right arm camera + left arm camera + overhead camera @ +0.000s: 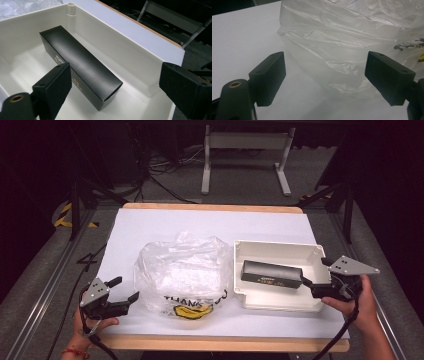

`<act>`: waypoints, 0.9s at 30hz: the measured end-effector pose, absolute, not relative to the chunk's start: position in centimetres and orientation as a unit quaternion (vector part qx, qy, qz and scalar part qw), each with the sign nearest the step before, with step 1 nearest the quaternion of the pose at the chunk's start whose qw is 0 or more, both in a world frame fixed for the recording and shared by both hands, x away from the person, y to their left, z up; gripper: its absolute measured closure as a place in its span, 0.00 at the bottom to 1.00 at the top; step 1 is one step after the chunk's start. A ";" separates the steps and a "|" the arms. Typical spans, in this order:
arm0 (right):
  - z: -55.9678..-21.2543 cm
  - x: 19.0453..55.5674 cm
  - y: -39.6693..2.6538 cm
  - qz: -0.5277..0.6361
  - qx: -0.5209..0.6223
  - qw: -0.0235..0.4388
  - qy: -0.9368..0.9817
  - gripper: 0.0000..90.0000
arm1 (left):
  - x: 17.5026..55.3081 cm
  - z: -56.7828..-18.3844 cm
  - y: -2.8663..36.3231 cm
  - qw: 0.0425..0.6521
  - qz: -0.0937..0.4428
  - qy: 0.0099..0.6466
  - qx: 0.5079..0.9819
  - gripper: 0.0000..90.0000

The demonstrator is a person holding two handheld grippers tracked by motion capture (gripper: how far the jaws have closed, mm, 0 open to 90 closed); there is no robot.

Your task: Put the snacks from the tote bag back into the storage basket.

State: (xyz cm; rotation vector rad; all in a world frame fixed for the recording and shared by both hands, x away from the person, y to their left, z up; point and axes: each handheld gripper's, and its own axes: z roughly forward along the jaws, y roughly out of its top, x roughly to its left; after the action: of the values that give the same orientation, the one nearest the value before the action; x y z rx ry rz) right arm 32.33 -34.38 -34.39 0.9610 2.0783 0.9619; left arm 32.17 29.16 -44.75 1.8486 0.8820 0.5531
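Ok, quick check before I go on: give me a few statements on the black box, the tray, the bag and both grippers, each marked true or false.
1. The black box lies inside the white tray. True.
2. The right gripper is clamped on the box. False: its jaws stand open, the box end between them, pads clear of it.
3. The plastic bag sits left of the tray in the high view. True.
4. The left gripper holds the bag. False: its jaws are open, just short of the bag.
5. The box stands upright on one end. False: it lies on its long side.
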 end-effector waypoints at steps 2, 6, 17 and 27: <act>-34.6 32.0 -34.5 0.366 0.370 0.329 0.788 0.12 | 32.2 -44.7 29.2 0.490 0.227 0.362 0.759 0.20; -35.2 31.3 -34.9 0.367 0.381 0.332 0.781 0.12 | 32.1 -44.6 29.2 0.492 0.227 0.359 0.760 0.20; -37.0 29.5 -36.6 0.375 0.420 0.347 0.750 0.10 | 32.1 -44.5 29.2 0.494 0.229 0.359 0.758 0.20; -39.0 28.3 -37.5 0.384 0.435 0.346 0.737 0.09 | 32.0 -44.4 29.3 0.495 0.230 0.361 0.756 0.20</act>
State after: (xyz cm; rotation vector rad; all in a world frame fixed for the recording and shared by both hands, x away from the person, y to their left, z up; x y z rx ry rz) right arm 28.34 -37.46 -39.01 1.1278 1.9129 0.9967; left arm 32.03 29.35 -44.41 1.8321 0.8755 0.5584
